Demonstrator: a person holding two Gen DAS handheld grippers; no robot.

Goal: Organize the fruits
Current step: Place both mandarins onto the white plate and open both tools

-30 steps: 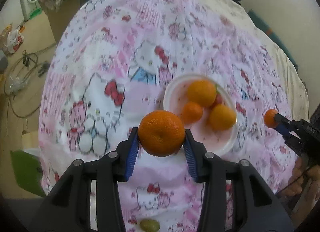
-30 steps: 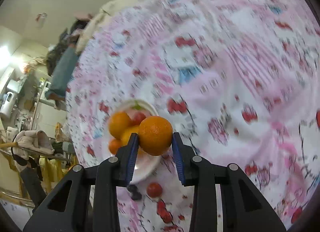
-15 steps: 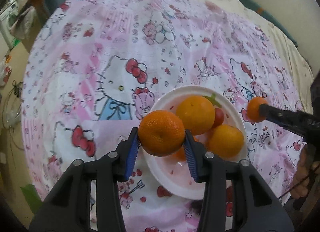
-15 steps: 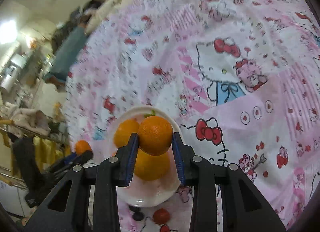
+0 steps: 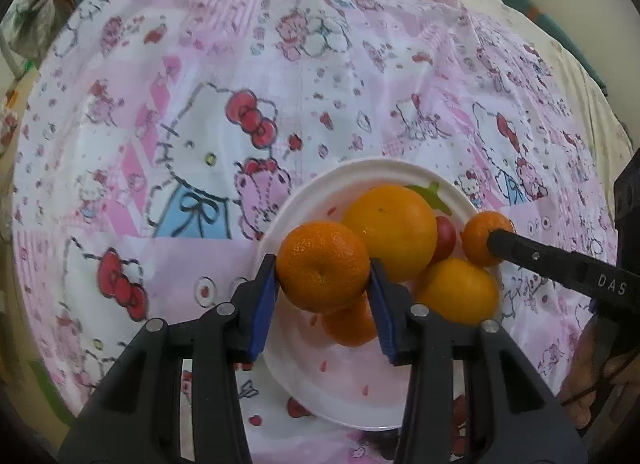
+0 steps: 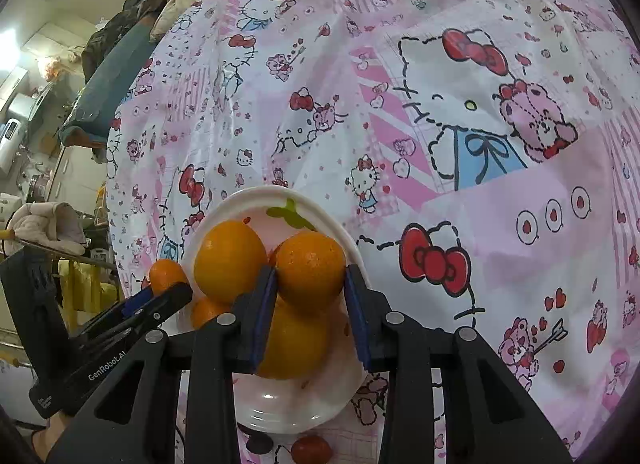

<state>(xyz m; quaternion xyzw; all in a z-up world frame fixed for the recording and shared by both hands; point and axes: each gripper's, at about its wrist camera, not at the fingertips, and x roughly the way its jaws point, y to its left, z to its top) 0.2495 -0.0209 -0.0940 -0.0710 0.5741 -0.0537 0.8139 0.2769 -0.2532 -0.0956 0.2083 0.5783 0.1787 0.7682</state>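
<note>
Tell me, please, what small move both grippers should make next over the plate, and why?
Probably lower a little more, then open. The left gripper holds a mandarin over the white plate, and the right gripper holds another mandarin above the fruit already there. Releasing from here might make them roll off.

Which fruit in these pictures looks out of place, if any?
One small red round fruit lies on the pink cartoon-print cloth, just outside the white round plate that holds the other fruit. The two oranges in the tongs are not on the plate yet either. Nothing looks spilled or damaged.
</note>
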